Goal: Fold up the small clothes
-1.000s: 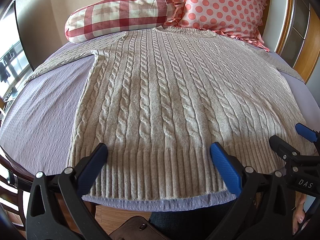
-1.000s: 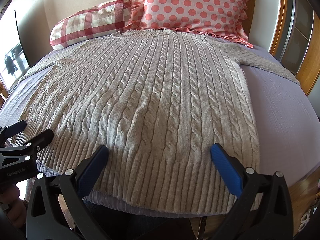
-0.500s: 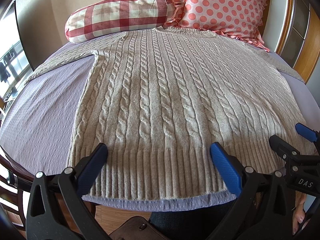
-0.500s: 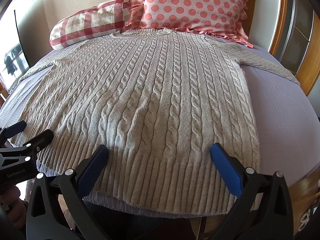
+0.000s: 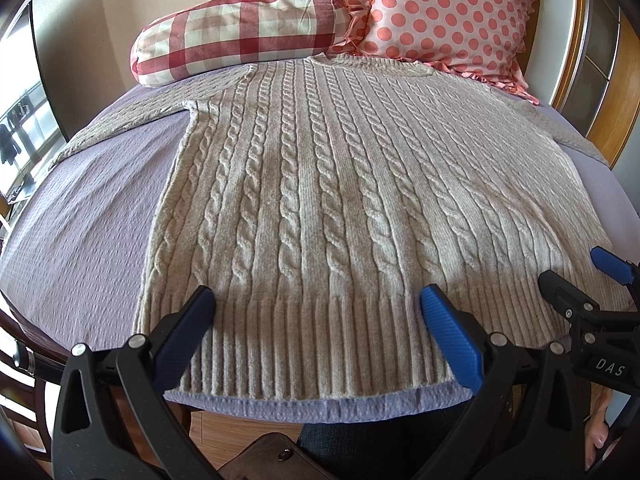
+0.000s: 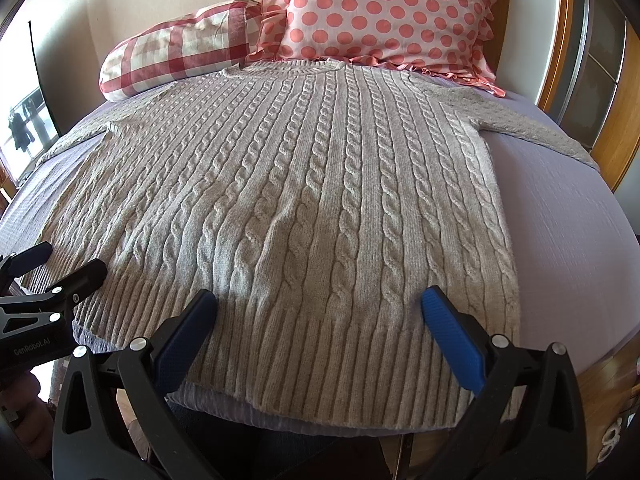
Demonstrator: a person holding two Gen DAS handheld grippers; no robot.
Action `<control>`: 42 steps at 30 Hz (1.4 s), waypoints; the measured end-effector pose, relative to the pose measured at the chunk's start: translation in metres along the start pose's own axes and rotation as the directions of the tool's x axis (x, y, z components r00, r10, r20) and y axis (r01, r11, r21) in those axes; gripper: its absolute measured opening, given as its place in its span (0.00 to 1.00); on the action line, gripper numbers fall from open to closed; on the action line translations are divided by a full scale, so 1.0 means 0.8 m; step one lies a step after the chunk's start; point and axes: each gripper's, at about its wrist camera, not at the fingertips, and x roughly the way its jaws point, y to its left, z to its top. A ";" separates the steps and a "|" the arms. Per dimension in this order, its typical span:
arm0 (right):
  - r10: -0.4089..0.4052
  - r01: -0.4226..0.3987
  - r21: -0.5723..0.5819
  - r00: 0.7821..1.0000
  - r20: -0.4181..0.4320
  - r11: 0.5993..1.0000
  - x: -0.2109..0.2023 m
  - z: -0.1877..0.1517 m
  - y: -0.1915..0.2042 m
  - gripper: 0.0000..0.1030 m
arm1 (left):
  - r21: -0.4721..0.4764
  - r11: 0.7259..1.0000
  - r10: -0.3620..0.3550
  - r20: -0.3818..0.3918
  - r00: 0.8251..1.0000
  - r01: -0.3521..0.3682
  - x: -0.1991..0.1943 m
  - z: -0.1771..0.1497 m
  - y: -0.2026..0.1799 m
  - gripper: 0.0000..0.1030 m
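Note:
A beige cable-knit sweater [image 5: 320, 184] lies flat, front up, on a lilac bedspread [image 5: 88, 232], collar far, ribbed hem near; both sleeves spread outward. It also fills the right wrist view [image 6: 304, 200]. My left gripper [image 5: 316, 312] is open and empty, hovering over the hem's left half. My right gripper [image 6: 318, 312] is open and empty over the hem's right half. The right gripper also shows at the right edge of the left wrist view [image 5: 580, 276]; the left gripper shows at the left edge of the right wrist view [image 6: 60, 260].
A red-and-white checked bolster [image 5: 240, 32] and a pink polka-dot pillow [image 5: 440, 16] lie at the far end behind the collar. A wooden frame [image 6: 612, 120] stands to the right. The bed's near edge [image 5: 320, 404] lies just below the hem.

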 end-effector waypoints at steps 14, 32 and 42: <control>0.000 0.000 0.000 1.000 0.002 1.000 -0.001 -0.001 0.000 0.99 | -0.001 1.000 0.000 0.001 1.000 0.000 0.000 0.000 0.000 0.98; 0.000 0.000 0.000 1.000 0.010 1.000 -0.001 0.001 -0.001 0.99 | -0.001 1.000 0.000 0.003 1.000 0.000 0.000 0.000 0.000 0.98; 0.143 -0.138 -0.077 0.987 0.073 0.988 -0.003 0.012 -0.024 0.99 | 0.010 1.000 0.003 0.034 0.999 -0.003 -0.001 -0.004 0.000 0.98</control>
